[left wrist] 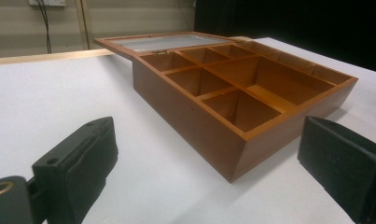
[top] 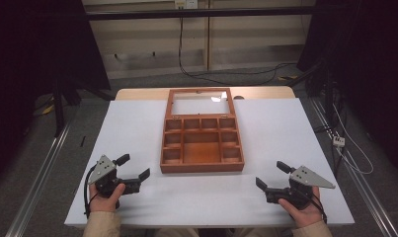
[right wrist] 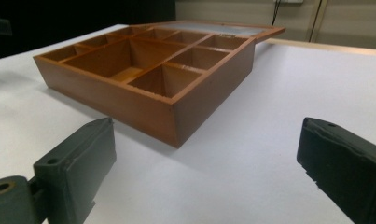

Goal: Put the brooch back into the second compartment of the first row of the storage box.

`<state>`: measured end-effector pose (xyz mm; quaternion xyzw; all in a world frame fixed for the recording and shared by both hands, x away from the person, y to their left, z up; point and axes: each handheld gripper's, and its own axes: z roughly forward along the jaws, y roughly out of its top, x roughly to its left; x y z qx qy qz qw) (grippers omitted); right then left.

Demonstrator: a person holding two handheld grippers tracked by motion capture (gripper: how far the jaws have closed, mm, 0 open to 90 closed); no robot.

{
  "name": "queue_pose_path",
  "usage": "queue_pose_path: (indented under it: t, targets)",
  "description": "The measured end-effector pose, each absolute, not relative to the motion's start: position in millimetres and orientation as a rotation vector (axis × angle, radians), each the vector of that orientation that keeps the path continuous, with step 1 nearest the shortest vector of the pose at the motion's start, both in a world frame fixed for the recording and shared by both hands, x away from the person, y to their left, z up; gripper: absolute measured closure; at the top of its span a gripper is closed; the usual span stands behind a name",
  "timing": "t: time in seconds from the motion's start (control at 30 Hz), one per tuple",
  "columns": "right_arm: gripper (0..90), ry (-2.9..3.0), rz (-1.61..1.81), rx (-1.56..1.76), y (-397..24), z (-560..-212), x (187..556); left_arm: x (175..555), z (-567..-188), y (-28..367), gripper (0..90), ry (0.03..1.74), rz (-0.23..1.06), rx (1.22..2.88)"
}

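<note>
the left gripper (top: 136,166) rests on the white table (top: 280,133), near the front left corner of the wooden box (top: 202,167). its jaws stand wide apart and nothing is between them; they touch nothing but the table under them. in the left gripper view (left wrist: 206,170) the box (left wrist: 241,100) corner is seen between the two black jaws, a little farther away and not touching them.

the right gripper (top: 272,175) is near the front right corner of the box, also with jaws fully apart and empty. in the right gripper view (right wrist: 206,170) the corner of the box (right wrist: 148,74) stands apart from the jaws.

the box lies in the middle of the table, open, with its glass lid (top: 200,102) folded back flat behind it. the compartments look empty, but the floors of the small ones close to the near wall are partly hidden by this wall. the far edge of the lid is hard to make out against the table edge.
</note>
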<state>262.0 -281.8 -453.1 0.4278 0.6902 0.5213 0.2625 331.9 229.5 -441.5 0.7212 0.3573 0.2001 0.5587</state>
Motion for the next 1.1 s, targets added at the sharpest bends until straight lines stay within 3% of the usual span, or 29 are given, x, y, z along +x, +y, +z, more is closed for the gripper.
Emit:
queue_pose_path:
  t: [0.1,0.2,0.3,0.4,0.53,0.83,1.1]
  targets:
    - [6.7,1.899,1.385,1.173,-283,-452,262,332,-441,230,4.7,0.843,0.473,1.699]
    - [14.2,1.938,1.360,1.183,-285,-450,262,332,-441,230,4.7,0.842,0.476,1.701]
    - [26.0,1.998,1.333,1.201,-288,-449,263,332,-441,230,4.7,0.842,0.479,1.703]
    - [43.6,2.072,1.317,1.229,-291,-451,262,332,-441,230,4.7,0.842,0.480,1.704]
    - [55.7,2.162,1.272,1.264,-291,-453,262,333,-441,228,4.7,0.841,0.482,1.705]
    - [69.5,2.273,1.232,1.258,-294,-457,259,333,-440,227,4.7,0.836,0.483,1.711]
    - [89.9,2.343,1.245,1.241,-294,-459,261,333,-440,227,4.9,0.837,0.484,1.709]
